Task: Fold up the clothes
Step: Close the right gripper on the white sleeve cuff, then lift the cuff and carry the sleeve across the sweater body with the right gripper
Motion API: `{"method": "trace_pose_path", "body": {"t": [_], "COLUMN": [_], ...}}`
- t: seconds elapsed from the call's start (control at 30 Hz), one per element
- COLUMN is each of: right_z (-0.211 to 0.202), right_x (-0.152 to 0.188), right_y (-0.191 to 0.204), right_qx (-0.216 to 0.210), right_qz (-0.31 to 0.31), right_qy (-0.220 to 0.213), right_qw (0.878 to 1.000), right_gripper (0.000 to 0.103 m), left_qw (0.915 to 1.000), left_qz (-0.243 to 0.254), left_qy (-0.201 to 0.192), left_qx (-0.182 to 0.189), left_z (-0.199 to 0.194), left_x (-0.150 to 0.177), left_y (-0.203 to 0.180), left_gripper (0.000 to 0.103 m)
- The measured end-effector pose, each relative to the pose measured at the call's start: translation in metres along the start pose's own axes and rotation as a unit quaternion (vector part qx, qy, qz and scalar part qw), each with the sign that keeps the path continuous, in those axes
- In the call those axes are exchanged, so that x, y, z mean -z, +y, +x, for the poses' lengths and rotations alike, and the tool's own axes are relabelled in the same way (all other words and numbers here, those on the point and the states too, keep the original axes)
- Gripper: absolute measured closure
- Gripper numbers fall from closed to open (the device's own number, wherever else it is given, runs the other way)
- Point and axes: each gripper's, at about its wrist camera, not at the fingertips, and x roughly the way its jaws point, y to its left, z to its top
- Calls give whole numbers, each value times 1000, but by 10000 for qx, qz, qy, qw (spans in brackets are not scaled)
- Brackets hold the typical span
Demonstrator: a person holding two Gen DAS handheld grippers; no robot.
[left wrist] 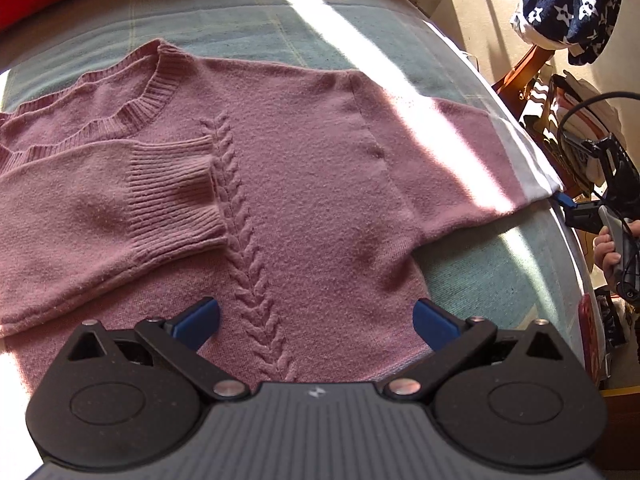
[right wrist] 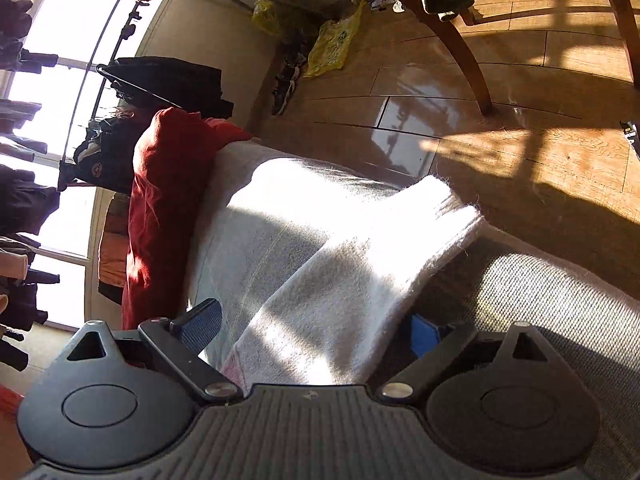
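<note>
A pink cable-knit sweater (left wrist: 304,184) lies flat on a bed (left wrist: 500,276), one sleeve (left wrist: 120,208) folded across its chest, the other reaching the bed's edge. Left gripper (left wrist: 316,320) hovers, fingers spread. Right gripper (right wrist: 316,332), fingers spread, straddles that outstretched sleeve (right wrist: 360,264).

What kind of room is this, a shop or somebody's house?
Most likely a lived-in room at home: a pink sweater lies spread on a blanket-covered bed or sofa, clothes hang on a drying rack by a sunny window, and shoes sit on the wooden floor.
</note>
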Motion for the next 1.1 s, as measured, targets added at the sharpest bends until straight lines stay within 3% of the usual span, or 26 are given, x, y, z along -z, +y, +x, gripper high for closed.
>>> {"method": "trace_pose_path", "body": {"t": [0.2, 0.3, 0.4, 0.43, 0.47, 0.53, 0.9, 1.1], "right_z": [8, 11, 11, 11, 10, 9, 3, -5], "right_x": [-13, -20, -25, -27, -27, -26, -19, -10], "right_y": [0, -4, -15, -23, -36, -43, 6, 40], "right_qx": [-147, -126, 46, 107, 32, -93, 524, 324], "right_qz": [-123, -169, -58, 124, 386, 531, -444, -717], "right_qy": [-111, -152, -167, -154, -109, -105, 13, 19], "right_qw": [9998, 9997, 9998, 9997, 9992, 9985, 9976, 9969], "right_gripper": [9, 18, 59, 86, 98, 98, 93, 93], "left_qw": [10000, 10000, 10000, 10000, 10000, 10000, 9998, 9990], "left_qz": [-46, -50, -39, -43, -44, -37, -142, -318], "left_qy": [-3, -13, -20, -26, -33, -44, -154, -299], "left_qx": [16, 26, 36, 38, 39, 43, 25, -6], "left_z": [3, 3, 3, 2, 2, 2, -9, -27], "left_x": [-1, -1, 0, 0, 0, 0, 5, 17], "left_y": [1, 1, 2, 2, 2, 2, 7, 20], "left_gripper": [1, 1, 1, 1, 1, 1, 1, 1]}}
